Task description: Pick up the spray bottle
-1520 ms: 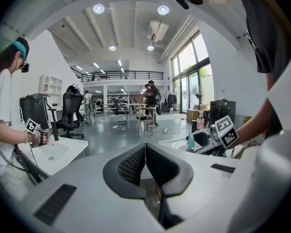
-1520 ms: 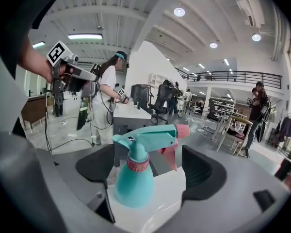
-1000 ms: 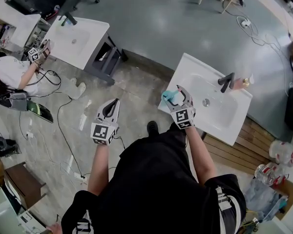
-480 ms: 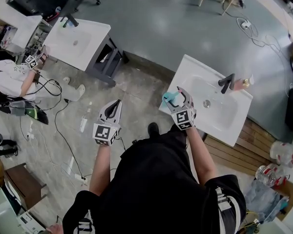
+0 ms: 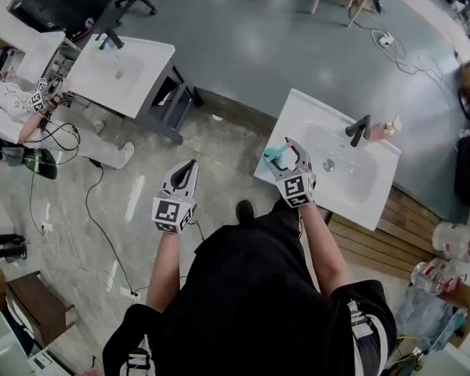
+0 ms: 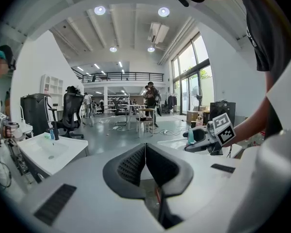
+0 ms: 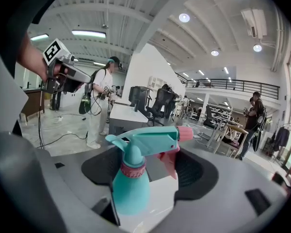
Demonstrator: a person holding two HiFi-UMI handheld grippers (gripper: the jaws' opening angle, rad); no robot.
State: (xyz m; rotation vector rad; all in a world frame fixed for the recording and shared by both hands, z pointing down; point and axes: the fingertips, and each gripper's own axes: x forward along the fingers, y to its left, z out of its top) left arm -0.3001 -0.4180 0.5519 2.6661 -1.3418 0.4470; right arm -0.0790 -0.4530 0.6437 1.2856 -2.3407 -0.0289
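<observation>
The teal spray bottle [image 5: 274, 157] with a pink collar and pink nozzle is at the near left corner of a white sink [image 5: 360, 202]. My right gripper [image 5: 291, 153] reaches around it from the near side. In the right gripper view the bottle [image 7: 131, 183] stands upright between the dark pads of the right gripper [image 7: 148, 154], close to the left pad. Bare white sink shows between the bottle and the right pad, and its base is hidden. My left gripper [image 5: 186, 169] hangs over the floor, shut and empty [image 6: 145, 147].
A black faucet [image 5: 358, 129] and a small pink bottle [image 5: 388, 128] stand at the sink's back. A second white sink [image 5: 133, 77] is at upper left, with a seated person [image 5: 16, 116] and floor cables beside it. Water jugs [image 5: 454, 245] lie at right.
Both grippers and the spray bottle stay where they were. The person at the far left has shifted upward and leftward in the head view.
</observation>
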